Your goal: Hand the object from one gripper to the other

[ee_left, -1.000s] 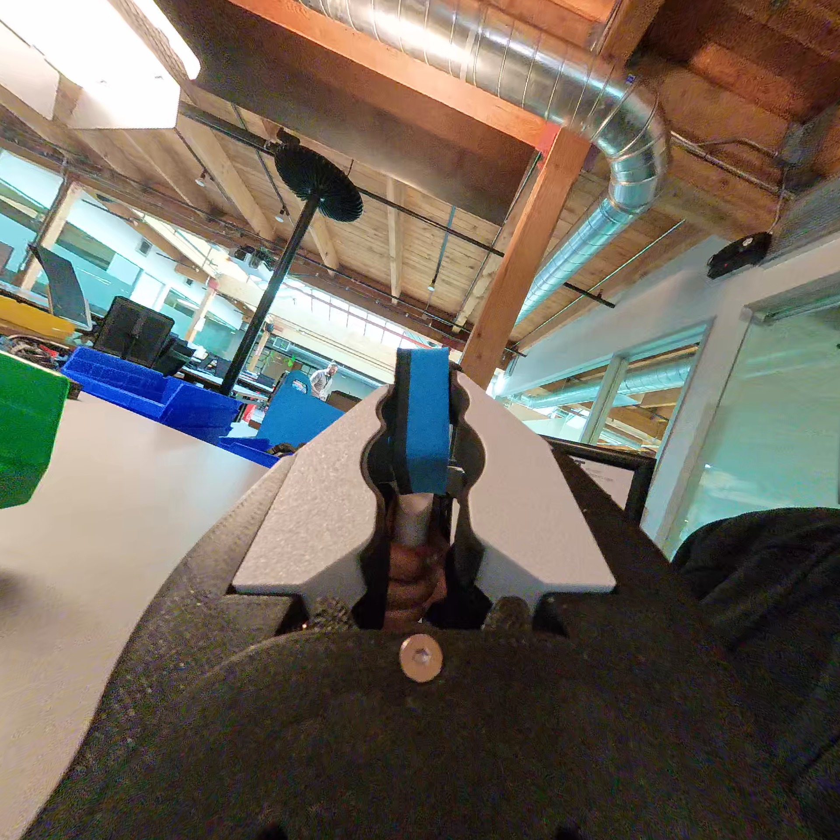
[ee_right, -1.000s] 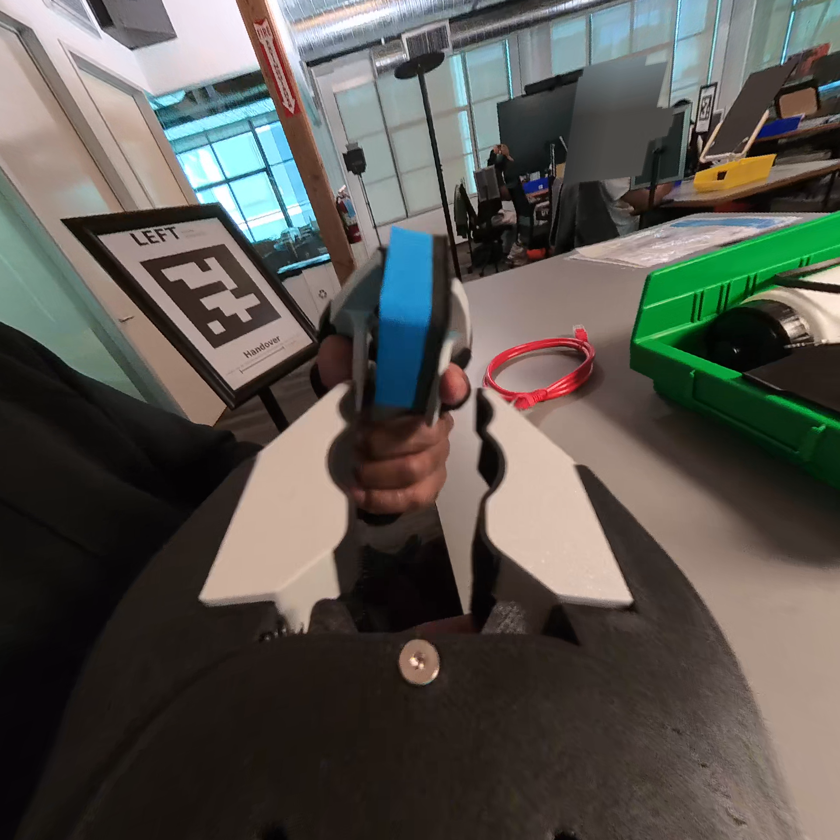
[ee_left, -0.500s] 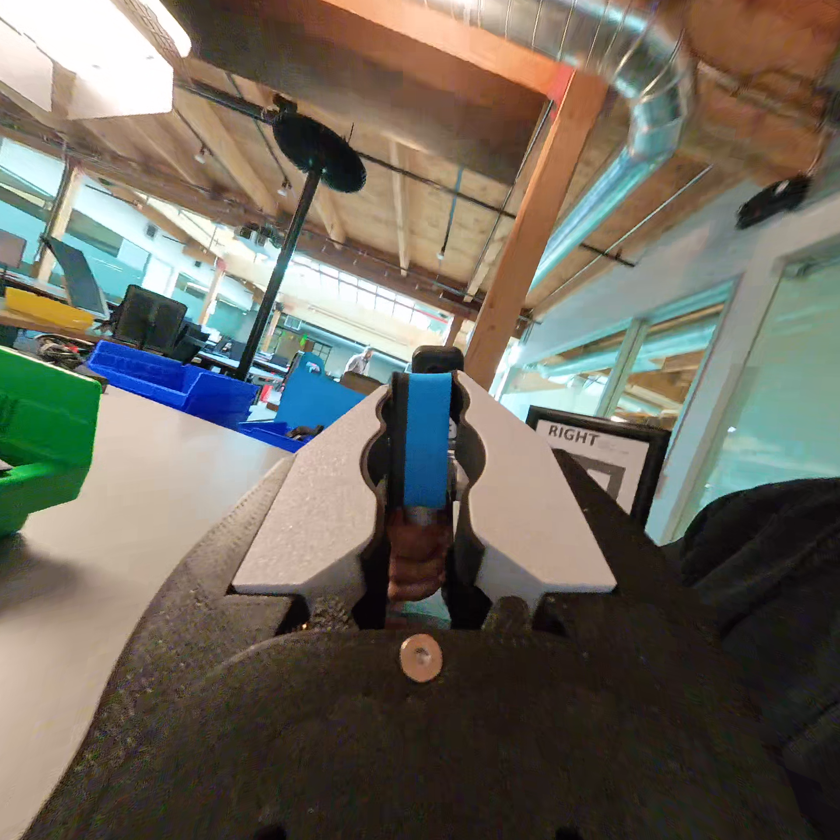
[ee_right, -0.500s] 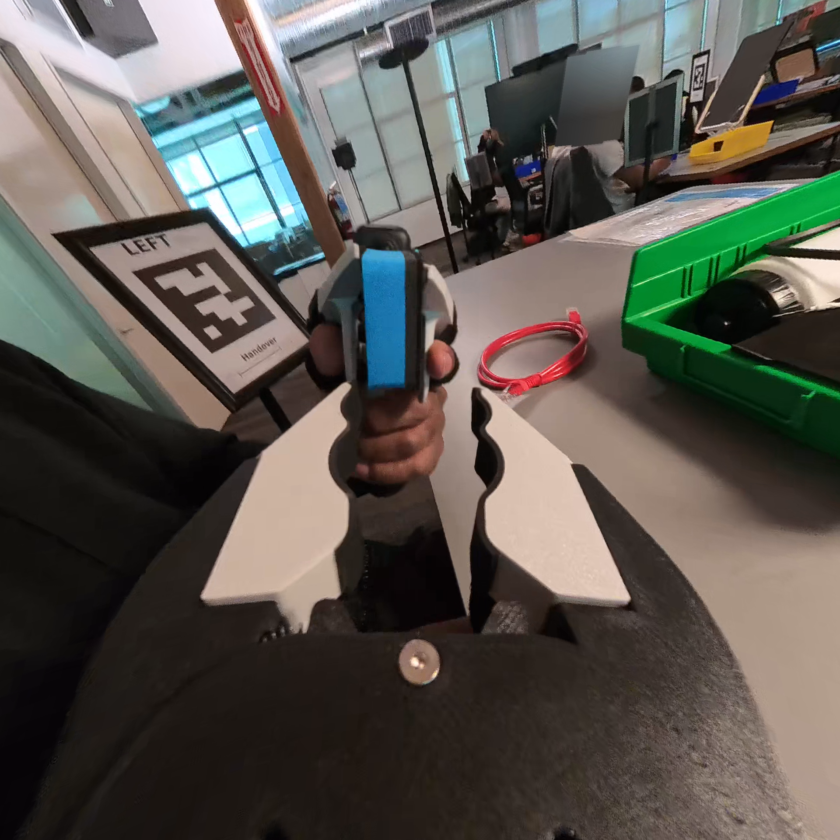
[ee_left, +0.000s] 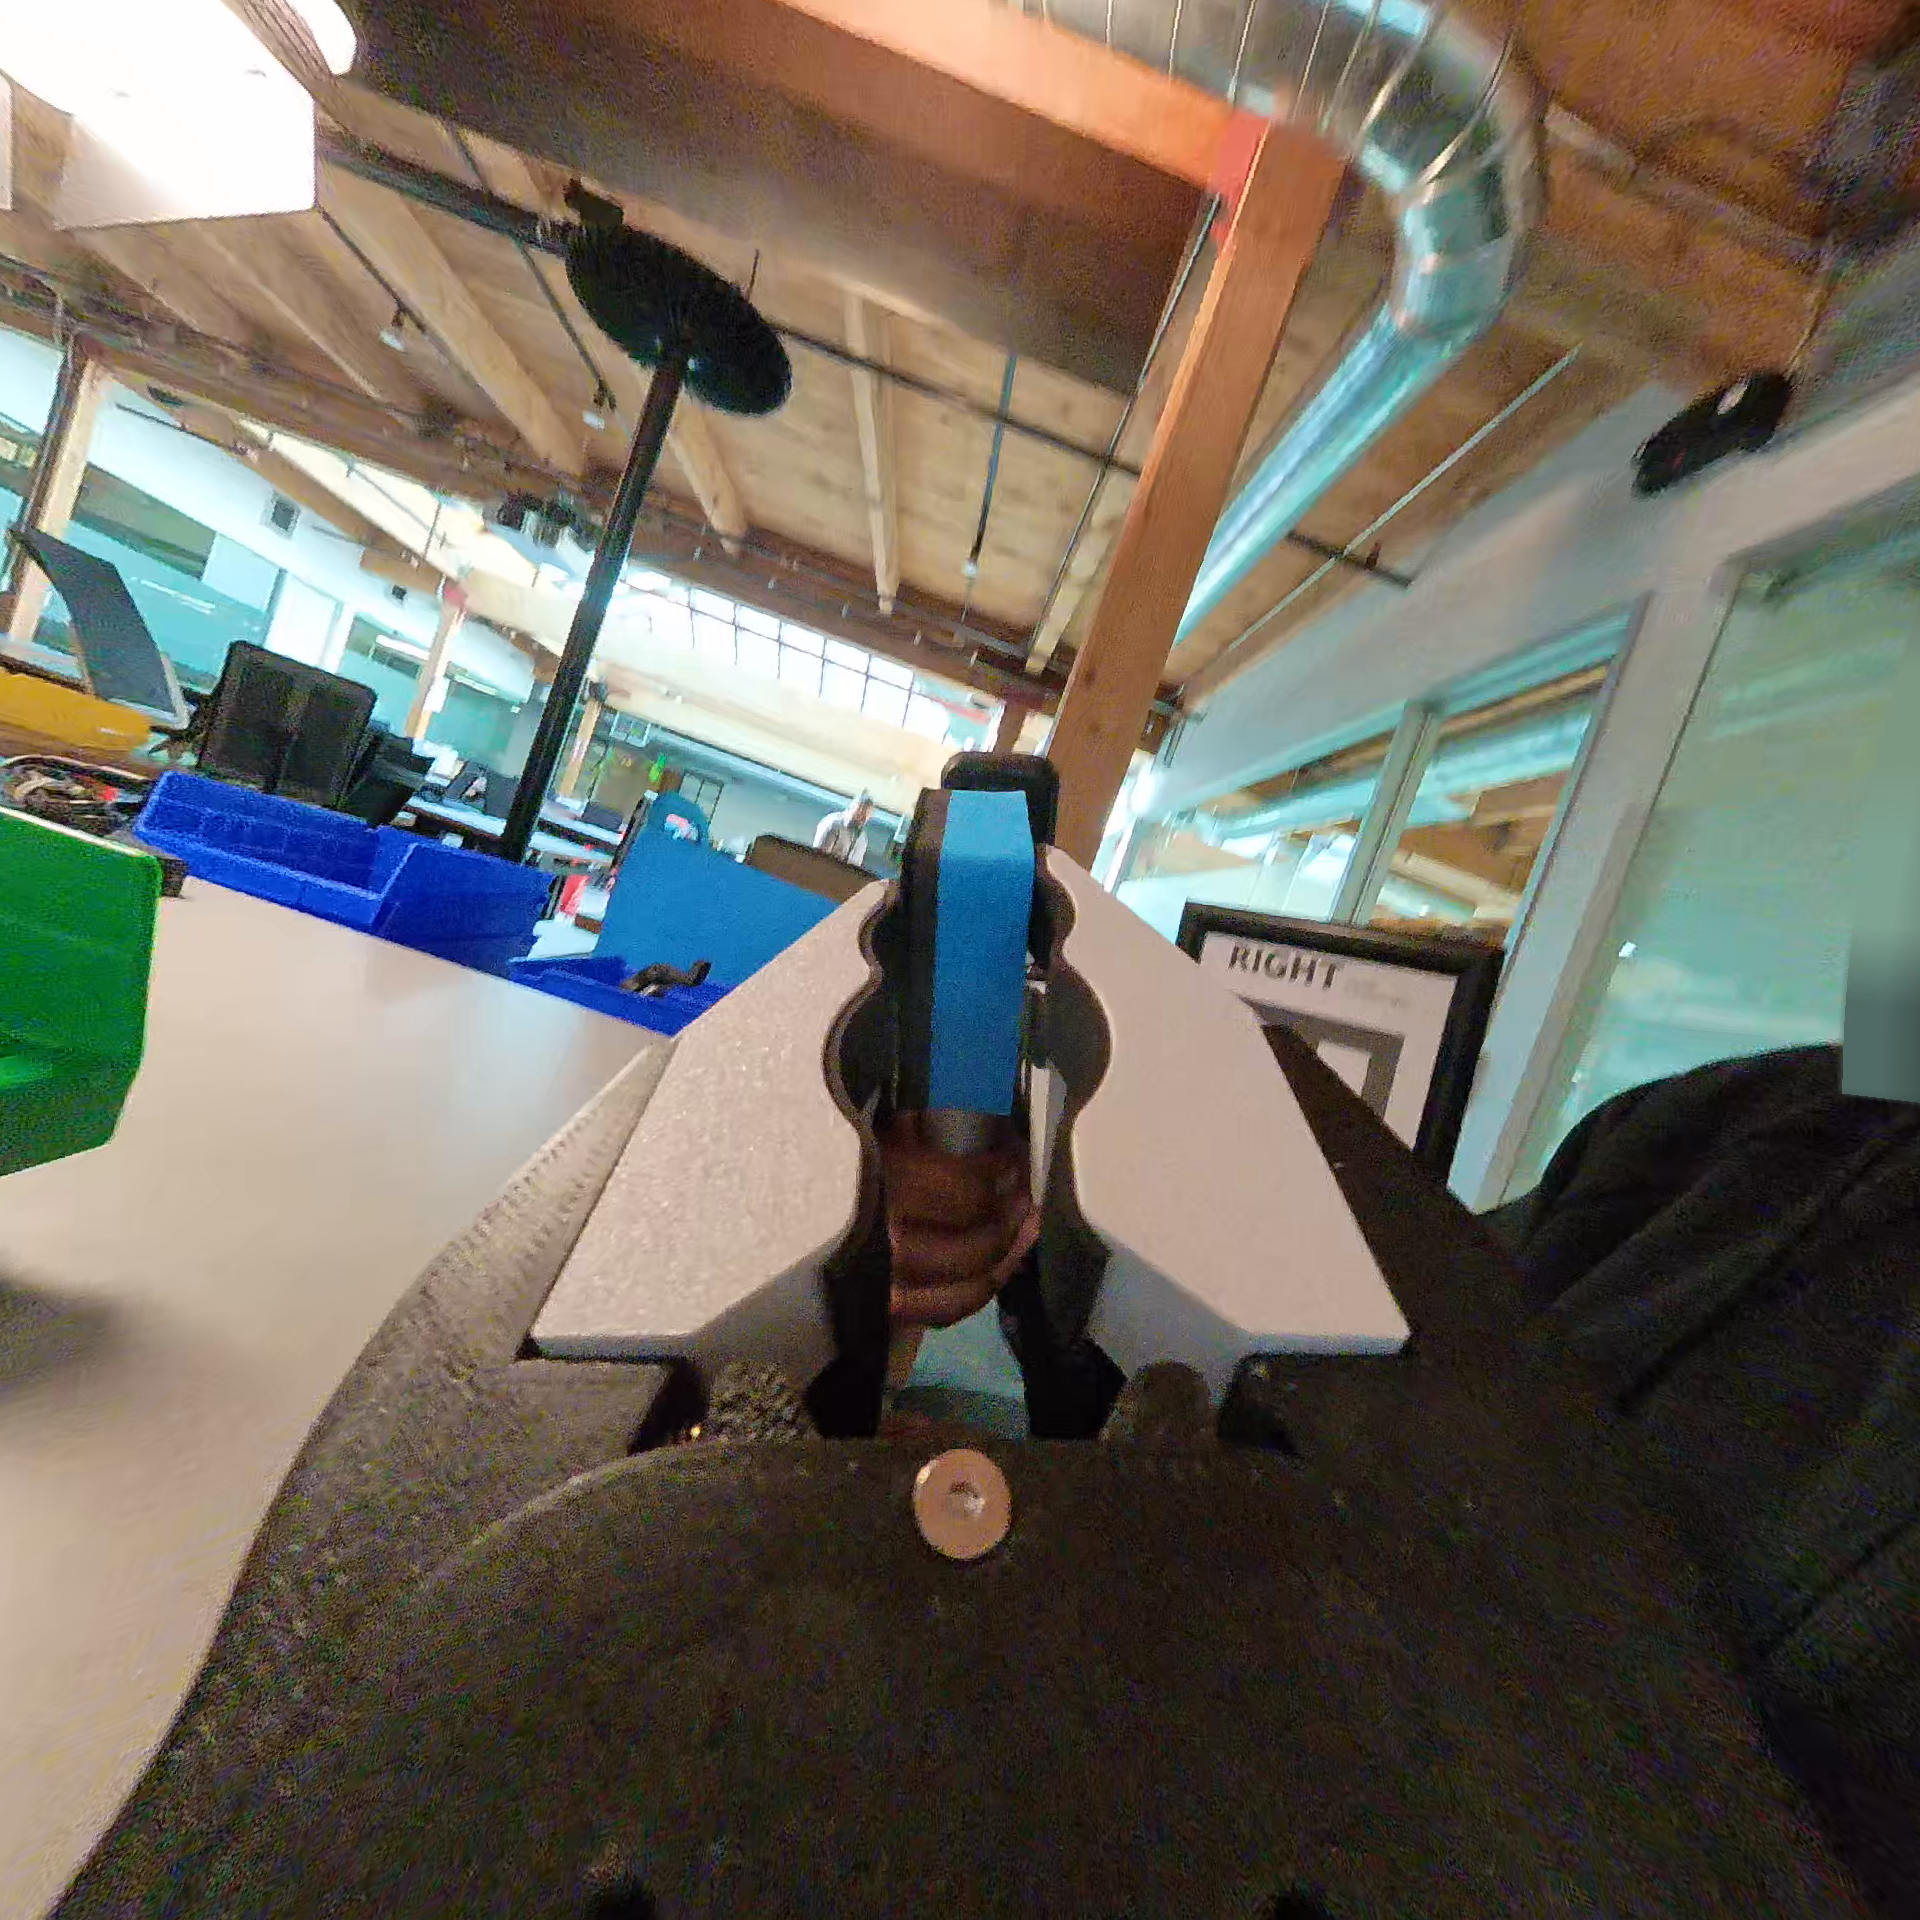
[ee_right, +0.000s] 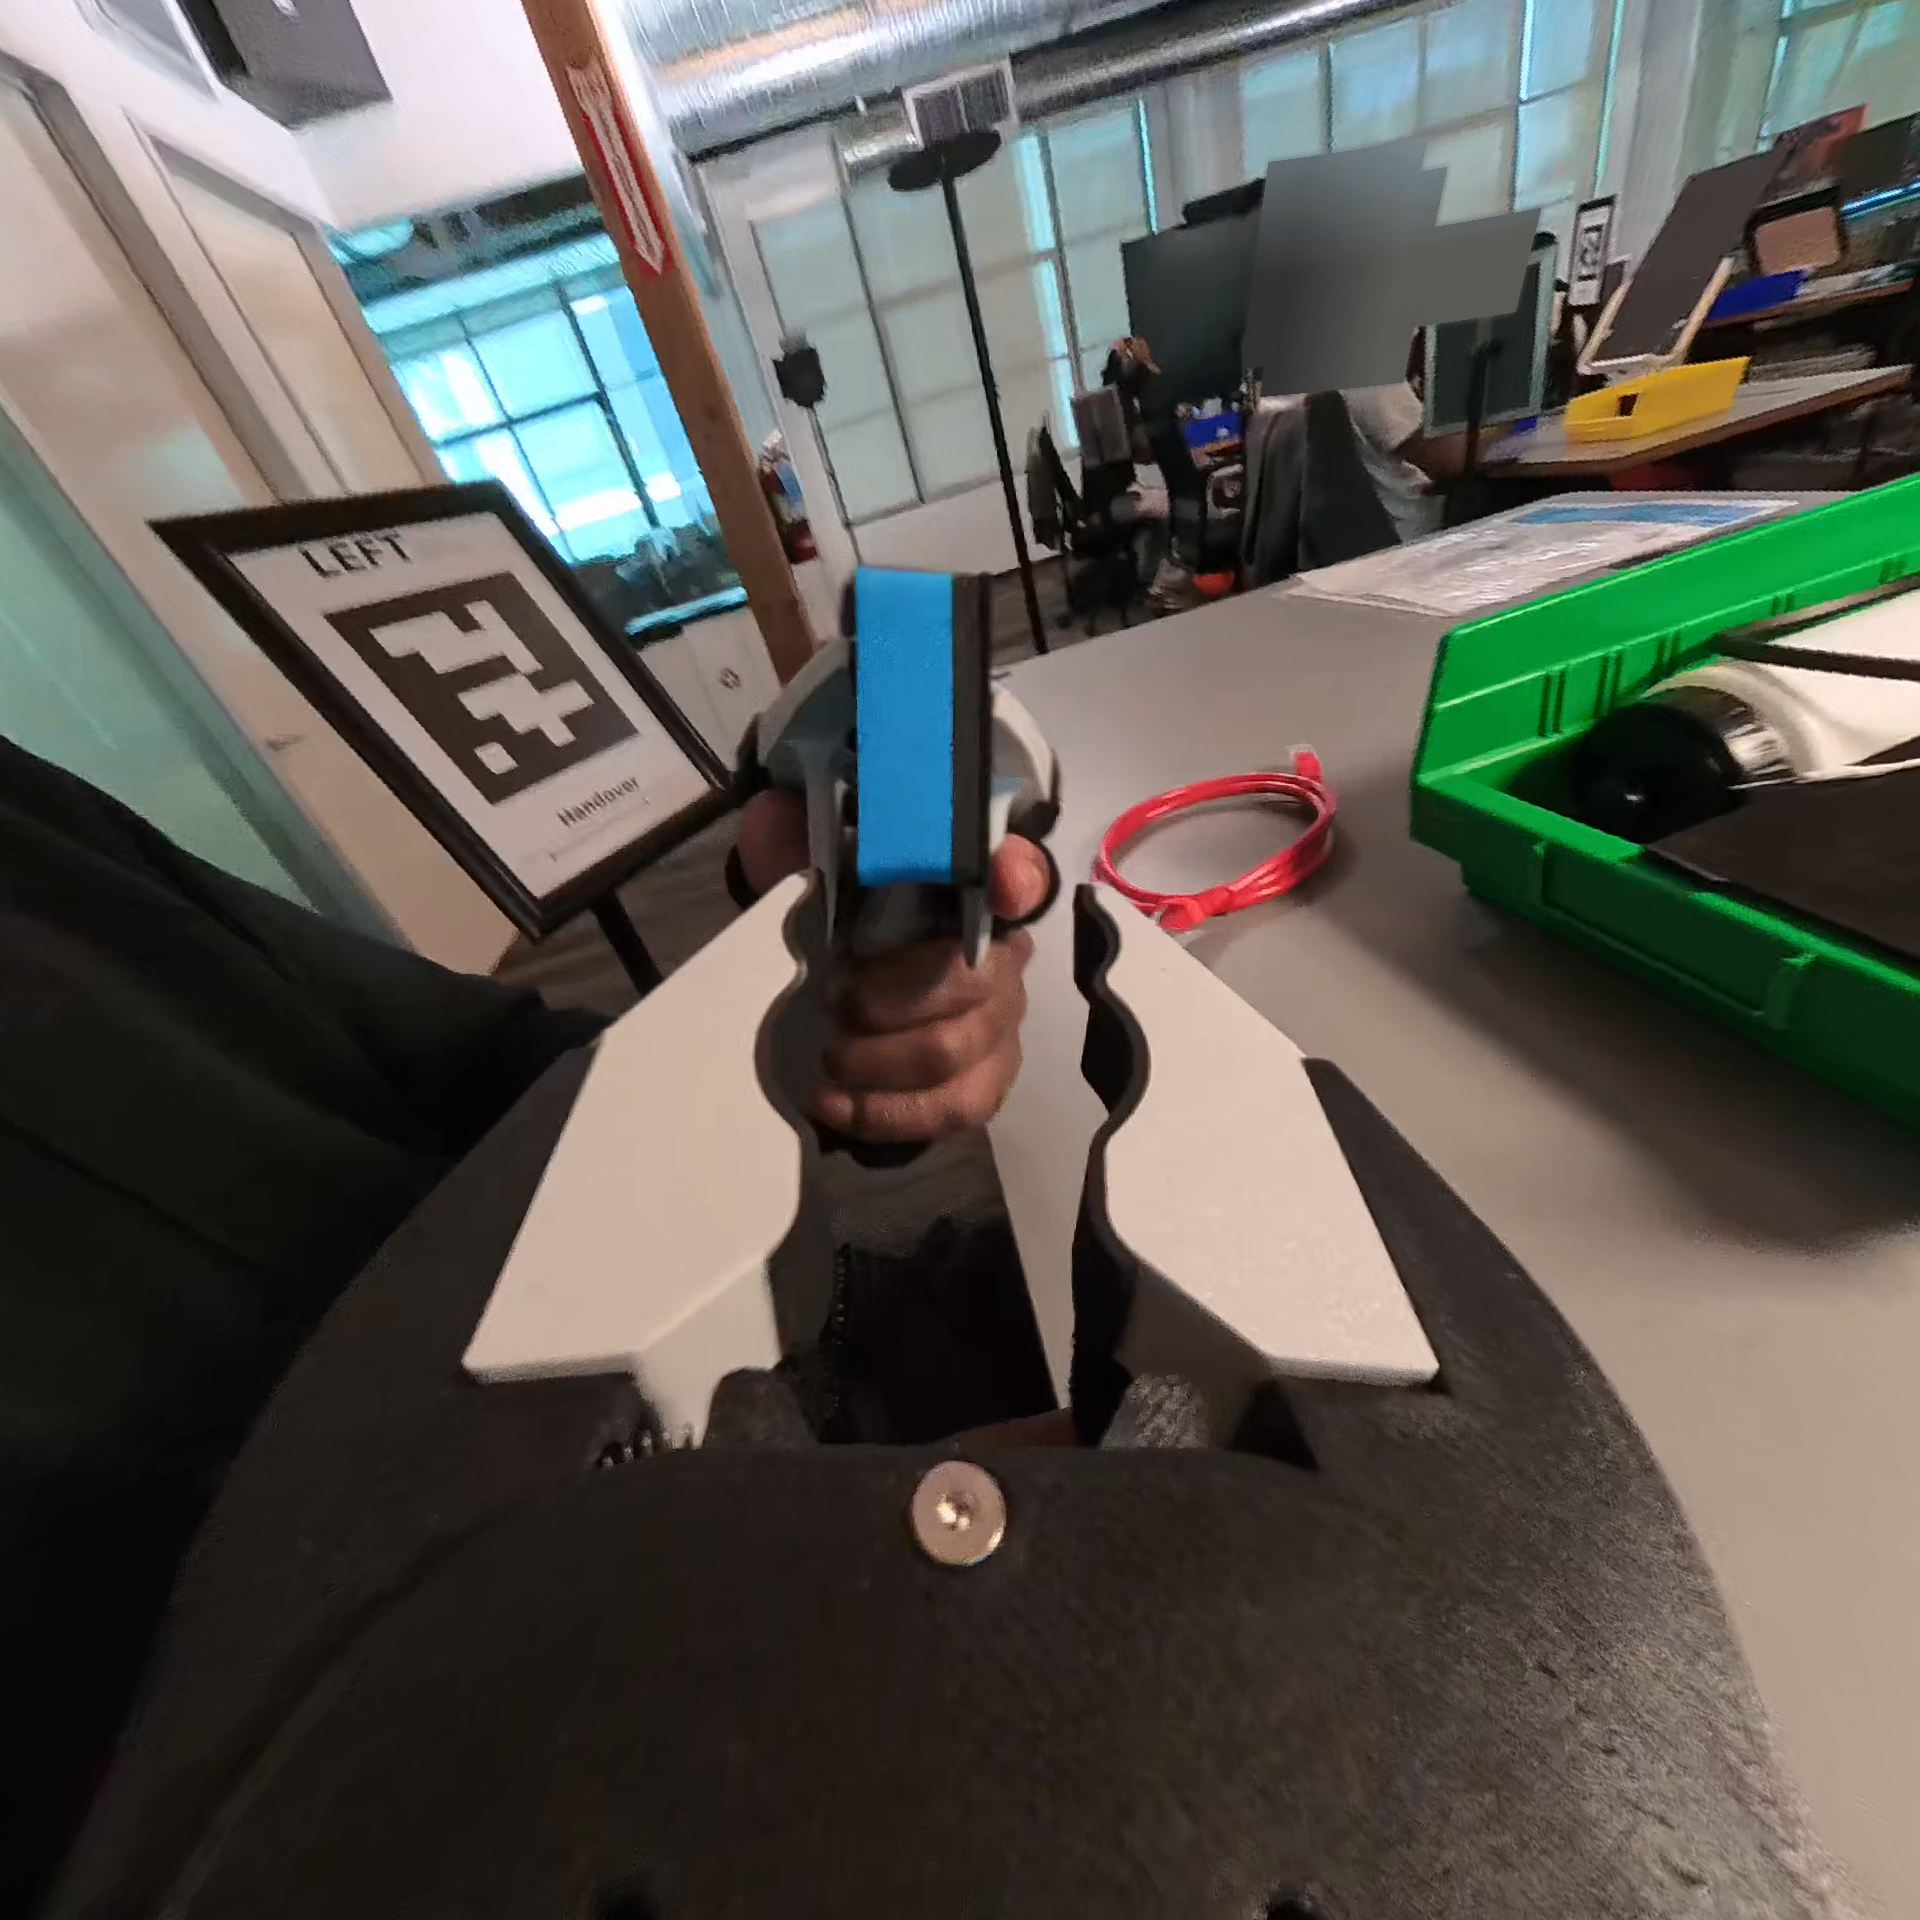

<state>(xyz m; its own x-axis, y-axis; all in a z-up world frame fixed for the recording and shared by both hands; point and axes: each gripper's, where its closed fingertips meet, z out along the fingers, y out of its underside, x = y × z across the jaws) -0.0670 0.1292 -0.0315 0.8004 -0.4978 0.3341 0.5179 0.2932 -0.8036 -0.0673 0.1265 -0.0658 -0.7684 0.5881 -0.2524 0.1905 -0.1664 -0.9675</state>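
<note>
A framed black-and-white marker sign (ee_right: pixel 447 707) is seen at 10 o'clock in the right wrist view, propped on a stand. The flat blue foam block with black backing (ee_right: pixel 906 743) is held upright at 12 o'clock, pinched edge-on by the left gripper (ee_right: pixel 902 821), whose handle is gripped by a hand (ee_right: pixel 914 1039) below it. The right gripper (ee_right: pixel 935 966) is seen with jaws spread; the block is just beyond its tips, not touched. A coiled red cable (ee_right: pixel 1221 842) lies on the grey table (ee_right: pixel 1558 1143) at 2 o'clock, and a green plastic bin (ee_right: pixel 1662 862) sits at 3 o'clock. In the left wrist view the same block (ee_left: pixel 982 956) is clamped between the left gripper's (ee_left: pixel 971 987) white fingers (ee_left: pixel 727 1122), jaws pressed on it, at 12 o'clock.
</note>
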